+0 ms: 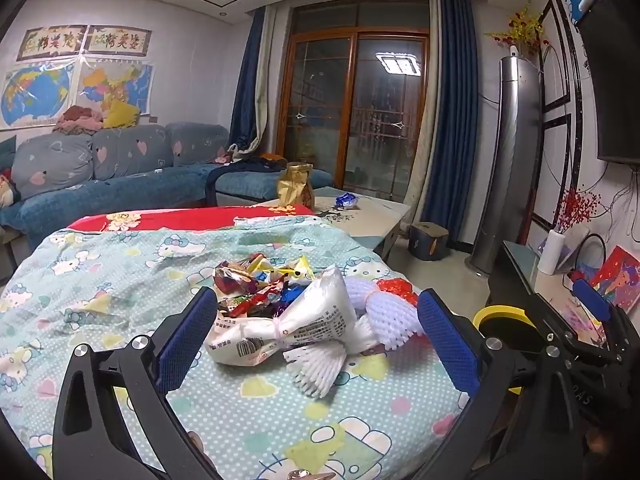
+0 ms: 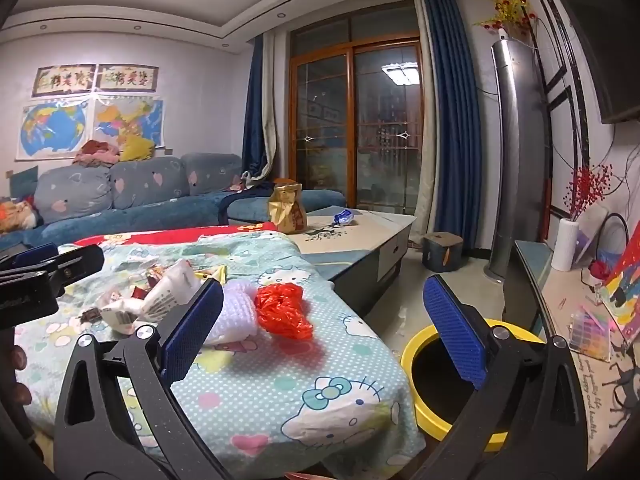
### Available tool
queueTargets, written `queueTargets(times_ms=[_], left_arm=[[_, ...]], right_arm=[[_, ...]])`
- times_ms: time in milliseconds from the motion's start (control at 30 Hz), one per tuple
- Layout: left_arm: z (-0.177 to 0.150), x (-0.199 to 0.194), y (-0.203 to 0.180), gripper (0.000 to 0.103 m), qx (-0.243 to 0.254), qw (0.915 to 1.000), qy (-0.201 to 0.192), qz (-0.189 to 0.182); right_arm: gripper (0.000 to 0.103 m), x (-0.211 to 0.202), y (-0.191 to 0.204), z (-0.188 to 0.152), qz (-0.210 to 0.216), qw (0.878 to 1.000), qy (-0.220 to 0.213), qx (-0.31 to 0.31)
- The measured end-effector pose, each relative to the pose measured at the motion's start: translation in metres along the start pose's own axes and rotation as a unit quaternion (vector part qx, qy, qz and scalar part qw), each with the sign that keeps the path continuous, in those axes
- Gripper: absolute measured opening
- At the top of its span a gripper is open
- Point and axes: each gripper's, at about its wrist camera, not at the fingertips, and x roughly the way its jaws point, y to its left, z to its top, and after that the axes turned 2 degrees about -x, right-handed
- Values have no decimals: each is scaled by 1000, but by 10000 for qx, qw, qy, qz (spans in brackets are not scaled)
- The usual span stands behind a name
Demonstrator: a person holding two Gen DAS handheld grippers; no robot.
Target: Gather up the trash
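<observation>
Both our grippers gape wide, empty: the left gripper (image 1: pixel 316 332) frames a crinkled white plastic wrapper (image 1: pixel 280 324) at twelve o'clock, with glossy candy wrappers (image 1: pixel 256 284) beyond and white foam netting (image 1: pixel 384 312) at one. From our right gripper (image 2: pixel 324 324), a crumpled red plastic bag (image 2: pixel 284 312) lies at eleven on the cartoon-cat quilt (image 2: pixel 280 392); a round yellow-rimmed bin (image 2: pixel 424 364) sits at three.

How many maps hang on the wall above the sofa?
2: a world map on the left and a second map right beside it, both under two framed pictures.
</observation>
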Motion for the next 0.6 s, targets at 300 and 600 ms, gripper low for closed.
queueTargets(times_ms=[300, 600], left_arm=[[3, -1, -4, 97, -74, 9999, 95, -36], [4, -7, -4, 97, -93, 9998, 101, -114]], right_arm=[[92, 0, 6, 1, 14, 9999, 53, -130], [92, 1, 2, 2, 14, 9999, 89, -48]])
